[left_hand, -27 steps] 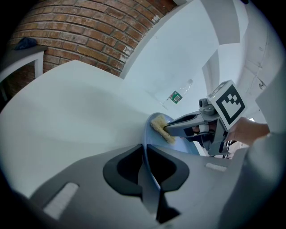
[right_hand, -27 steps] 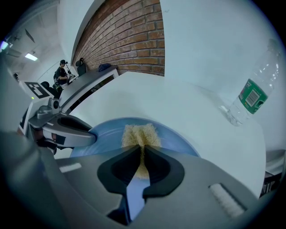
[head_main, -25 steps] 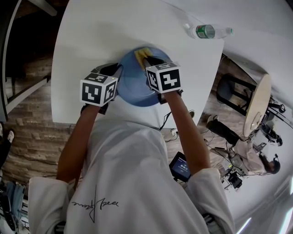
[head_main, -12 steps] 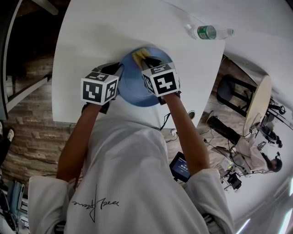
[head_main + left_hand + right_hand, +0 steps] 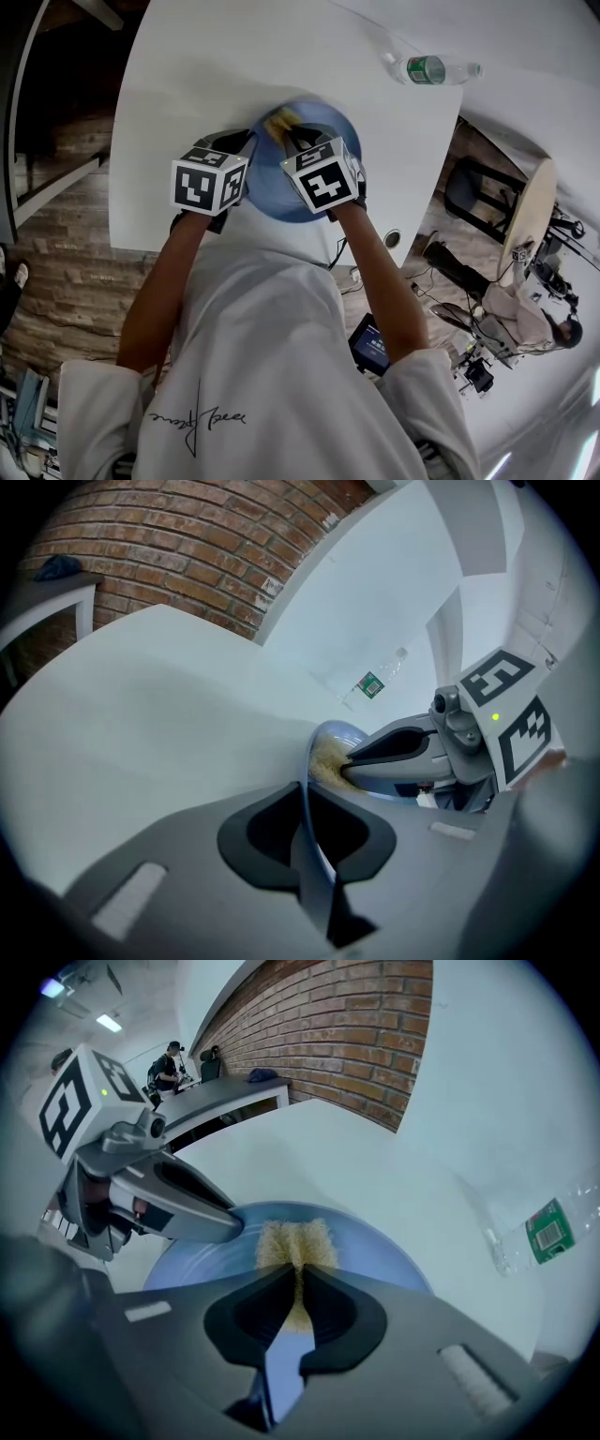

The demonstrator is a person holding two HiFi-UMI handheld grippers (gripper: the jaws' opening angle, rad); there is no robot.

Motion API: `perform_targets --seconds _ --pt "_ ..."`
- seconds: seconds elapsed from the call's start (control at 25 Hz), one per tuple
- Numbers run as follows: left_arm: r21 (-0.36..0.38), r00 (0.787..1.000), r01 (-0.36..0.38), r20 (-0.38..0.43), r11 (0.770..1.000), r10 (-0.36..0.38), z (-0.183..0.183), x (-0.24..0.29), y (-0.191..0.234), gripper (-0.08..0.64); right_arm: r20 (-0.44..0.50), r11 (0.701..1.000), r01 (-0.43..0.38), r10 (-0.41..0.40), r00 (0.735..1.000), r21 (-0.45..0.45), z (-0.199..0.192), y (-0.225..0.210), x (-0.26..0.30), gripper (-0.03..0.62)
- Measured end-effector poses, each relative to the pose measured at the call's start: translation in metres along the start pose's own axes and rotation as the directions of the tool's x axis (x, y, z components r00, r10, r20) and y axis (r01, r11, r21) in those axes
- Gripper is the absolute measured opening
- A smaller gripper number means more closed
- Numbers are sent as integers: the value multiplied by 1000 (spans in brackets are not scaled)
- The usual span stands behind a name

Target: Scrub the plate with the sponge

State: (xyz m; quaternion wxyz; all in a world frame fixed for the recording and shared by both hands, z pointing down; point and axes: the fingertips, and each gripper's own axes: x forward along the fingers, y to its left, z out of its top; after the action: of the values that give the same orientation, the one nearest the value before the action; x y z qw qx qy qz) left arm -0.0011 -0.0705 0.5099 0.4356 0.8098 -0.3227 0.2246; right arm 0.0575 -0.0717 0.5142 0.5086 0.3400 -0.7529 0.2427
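A blue plate point(image 5: 314, 183) lies on the white table point(image 5: 187, 75), near its front edge. My left gripper point(image 5: 246, 148) is shut on the plate's left rim; its jaws have just been closing, with the rim point(image 5: 305, 803) between them, seen edge-on. My right gripper point(image 5: 289, 133) is shut on a yellow sponge point(image 5: 277, 121), which presses on the far left part of the plate. In the right gripper view the sponge point(image 5: 296, 1244) sticks out past the jaws onto the plate point(image 5: 384, 1255), with the left gripper point(image 5: 173, 1206) at the rim beside it.
A clear plastic water bottle point(image 5: 427, 66) with a green label lies at the table's far right corner, also seen as the bottle point(image 5: 542, 1228) in the right gripper view. A brick wall and a grey counter stand beyond the table. Chairs and seated people are at the right.
My right gripper has slid the sponge leftward across the plate and rolled at the wrist. The left gripper has kept its place on the rim.
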Motion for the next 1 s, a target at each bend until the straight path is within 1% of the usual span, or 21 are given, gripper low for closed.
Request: perform_targets --seconds 0.32,0.64,1.0 --pt "8 1000 -2 -6 1000 2 -1 3 0 32 -23 997 8 -9 1000 -79 -3 9 0 34" --pt "13 1000 -5 1 1000 5 1 -5 -3 32 -42 988 5 -11 999 -155 -7 26 -8 33" --pt "13 1000 -5 2 1000 5 1 -4 -2 32 -53 985 -11 2 999 -174 -14 36 -9 32"
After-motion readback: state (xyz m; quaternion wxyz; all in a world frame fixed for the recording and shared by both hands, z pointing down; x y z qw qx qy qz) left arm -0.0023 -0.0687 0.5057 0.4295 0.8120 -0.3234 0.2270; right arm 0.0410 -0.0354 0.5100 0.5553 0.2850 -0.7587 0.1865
